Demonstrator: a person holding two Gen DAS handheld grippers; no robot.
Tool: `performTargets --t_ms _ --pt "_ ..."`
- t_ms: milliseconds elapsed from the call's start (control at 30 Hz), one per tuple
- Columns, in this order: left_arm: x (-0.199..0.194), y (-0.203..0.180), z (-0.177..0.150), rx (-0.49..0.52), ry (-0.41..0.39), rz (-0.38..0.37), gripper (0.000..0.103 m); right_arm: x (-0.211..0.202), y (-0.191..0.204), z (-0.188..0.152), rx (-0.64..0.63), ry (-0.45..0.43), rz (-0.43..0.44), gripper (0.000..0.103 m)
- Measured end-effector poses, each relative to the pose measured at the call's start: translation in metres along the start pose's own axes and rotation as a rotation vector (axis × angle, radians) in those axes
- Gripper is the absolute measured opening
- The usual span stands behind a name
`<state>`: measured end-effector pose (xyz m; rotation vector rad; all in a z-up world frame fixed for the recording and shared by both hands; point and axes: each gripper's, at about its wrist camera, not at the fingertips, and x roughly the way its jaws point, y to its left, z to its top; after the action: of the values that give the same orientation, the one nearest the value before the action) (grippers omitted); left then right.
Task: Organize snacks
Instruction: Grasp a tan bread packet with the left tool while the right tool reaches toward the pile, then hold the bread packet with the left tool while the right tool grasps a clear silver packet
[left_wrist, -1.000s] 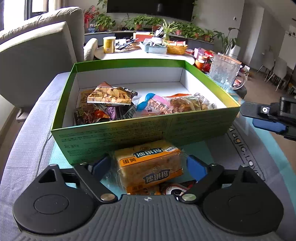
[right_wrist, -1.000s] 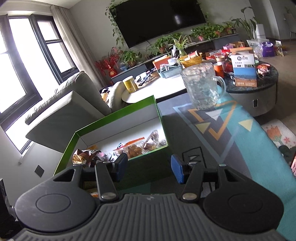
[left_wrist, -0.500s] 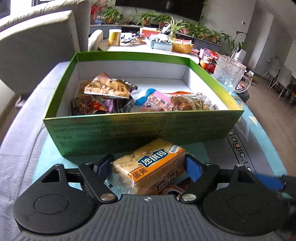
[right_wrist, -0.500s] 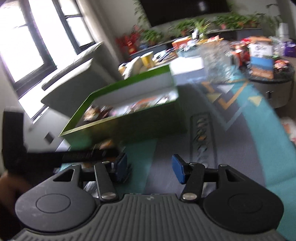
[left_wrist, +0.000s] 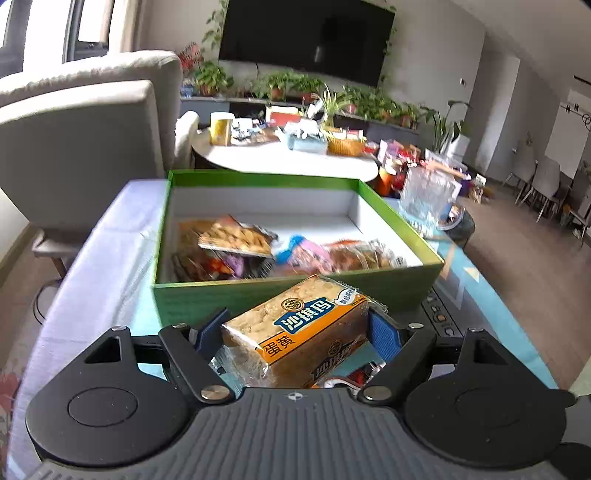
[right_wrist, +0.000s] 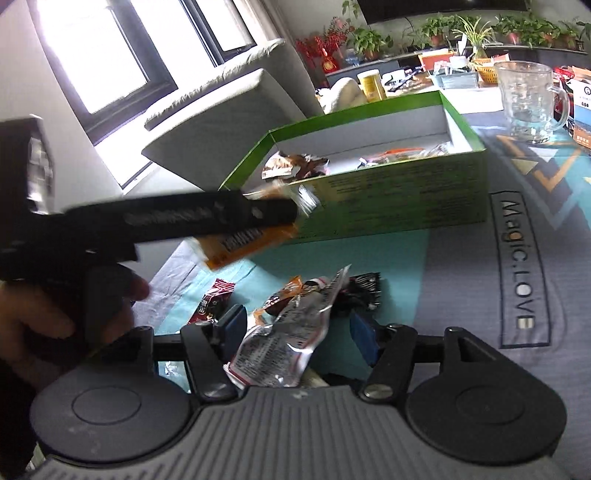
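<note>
1. The left gripper (left_wrist: 297, 330) is clamped on an orange and blue sachima cake pack (left_wrist: 295, 332). Its blue pads (left_wrist: 384, 332) press the pack's two sides, and the pack sits tilted between them, lifted clear of the cloth. The jaws have just been closing, with the pack between them.
2. In the right wrist view the same left gripper (right_wrist: 280, 210) reaches across the frame from the left, the pack showing orange beneath its black finger. A hand (right_wrist: 44, 314) grips its handle at the left edge.
3. The right gripper (right_wrist: 297, 328) stands with its jaws apart over a loose heap of snacks. A crumpled silver packet (right_wrist: 284, 339) lies between its blue pads, which do not press on it.
4. Just beyond the silver packet lie an orange-brown packet (right_wrist: 284, 299), a black packet (right_wrist: 364, 291) and, to the left, a dark red packet (right_wrist: 216, 299), all on the teal and grey tablecloth (right_wrist: 480, 295), which bears the words "Magic.LOVE".
5. Behind the heap stands the open green box (left_wrist: 402, 284), white inside. It holds several packets: a nut packet (left_wrist: 236, 238) at the left, a blue and pink packet (left_wrist: 303, 251) in the middle, and clear biscuit packets (left_wrist: 362, 254) at the right.
6. A glass mug (right_wrist: 528, 103) stands on the cloth beside the box's far right corner.
7. Farther off are a grey sofa (left_wrist: 81, 136), a cluttered white round table (left_wrist: 288, 158), a row of potted plants (left_wrist: 288, 83) and a wall television (left_wrist: 306, 37).
</note>
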<state>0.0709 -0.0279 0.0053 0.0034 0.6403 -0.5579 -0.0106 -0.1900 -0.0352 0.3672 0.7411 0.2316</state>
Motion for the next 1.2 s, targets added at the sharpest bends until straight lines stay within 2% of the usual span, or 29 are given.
performTargets --t_ms 200,467,667,767,833,1000,1067,1167,1200 --pt "-0.012 0.006 -0.001 0.018 -0.046 0.012 0.078 0.019 0.001 0.0 0.051 0.05 -0.062 0.044" --pt "-0.019 0.016 -0.003 -0.009 -0.061 0.009 0.078 0.018 0.0 -0.001 0.078 0.023 -0.094 0.042" --pt "-0.024 0.018 -0.004 -0.02 -0.071 0.013 0.078 0.004 -0.002 0.002 0.099 -0.033 -0.078 0.025" --pt "-0.025 0.018 -0.005 -0.025 -0.077 0.009 0.078 -0.004 -0.003 0.004 0.1 -0.048 -0.073 0.022" --pt "-0.026 0.018 -0.005 -0.022 -0.077 0.006 0.078 -0.002 -0.002 0.005 0.091 -0.024 -0.086 0.022" --pt "-0.028 0.017 -0.007 -0.011 -0.074 0.008 0.078 0.008 -0.004 0.003 0.15 0.014 -0.057 0.028" --pt "-0.028 0.018 -0.007 -0.015 -0.073 0.012 0.078 0.018 0.001 0.004 0.137 0.058 -0.051 0.042" --pt "-0.028 0.021 -0.008 -0.022 -0.073 0.023 0.078 0.026 0.011 0.0 0.111 0.078 -0.023 0.052" --pt "-0.028 0.021 -0.008 -0.025 -0.072 0.026 0.078 0.028 0.015 -0.001 0.094 0.071 -0.023 0.052"
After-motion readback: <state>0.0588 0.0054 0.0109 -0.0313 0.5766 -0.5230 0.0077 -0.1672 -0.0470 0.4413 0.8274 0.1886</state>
